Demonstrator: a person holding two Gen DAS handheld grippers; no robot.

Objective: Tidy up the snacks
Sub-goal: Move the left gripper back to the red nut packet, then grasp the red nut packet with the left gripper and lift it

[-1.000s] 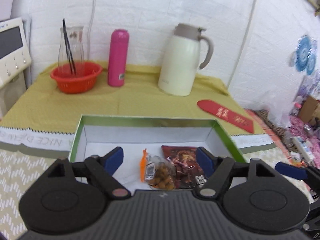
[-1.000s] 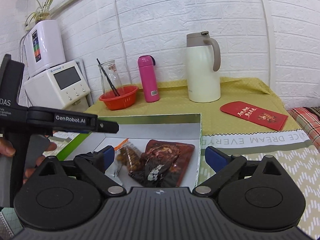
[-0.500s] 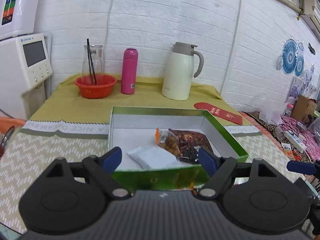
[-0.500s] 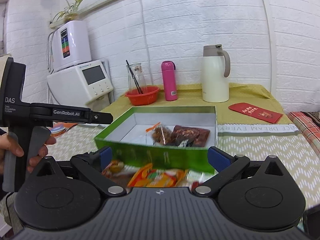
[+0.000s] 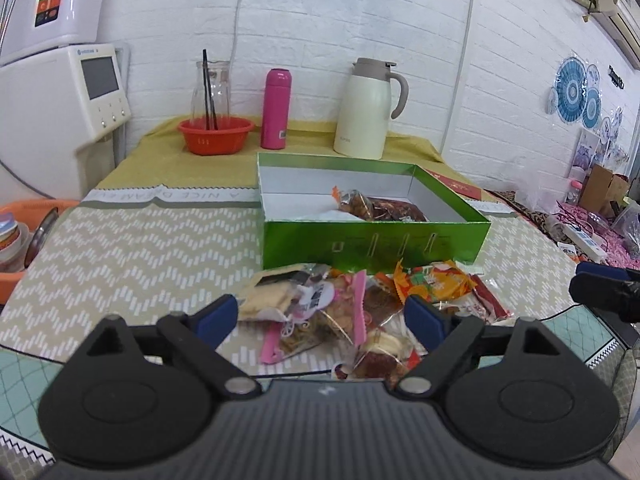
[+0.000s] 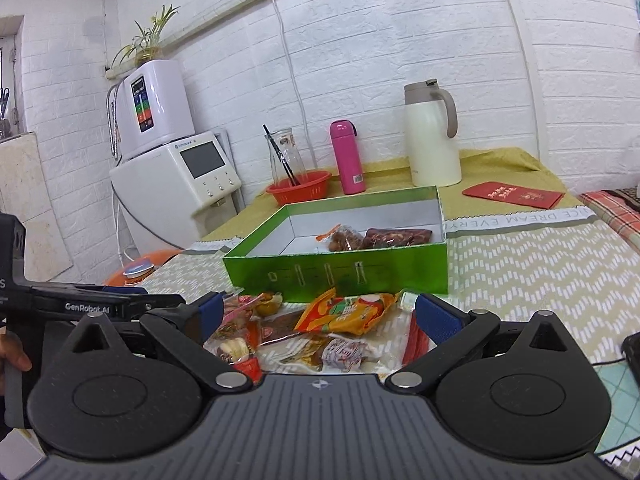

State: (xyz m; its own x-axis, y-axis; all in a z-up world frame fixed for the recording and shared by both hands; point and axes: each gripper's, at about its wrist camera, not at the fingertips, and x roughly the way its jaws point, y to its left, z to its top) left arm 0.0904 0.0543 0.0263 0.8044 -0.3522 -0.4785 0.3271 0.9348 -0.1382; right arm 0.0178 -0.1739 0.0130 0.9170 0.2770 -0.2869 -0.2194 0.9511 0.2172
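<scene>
A green box with a white inside stands on the table and holds a clear bag of brown nuts, a dark red packet and a white packet. In front of the box lies a pile of snack packets, among them an orange packet. My left gripper hangs over the pile, its jaws opening with nothing pressed between them. My right gripper stands open over the same pile, gripping nothing.
At the back stand a red basket with a glass jar, a pink bottle and a cream thermos jug. A red envelope lies at the right. A white appliance and an orange tub flank the left.
Both grippers have pulled back from over the box, so the pile of packets in front of it has come into view. A white packet now lies in the box. The left jaws stand wider.
</scene>
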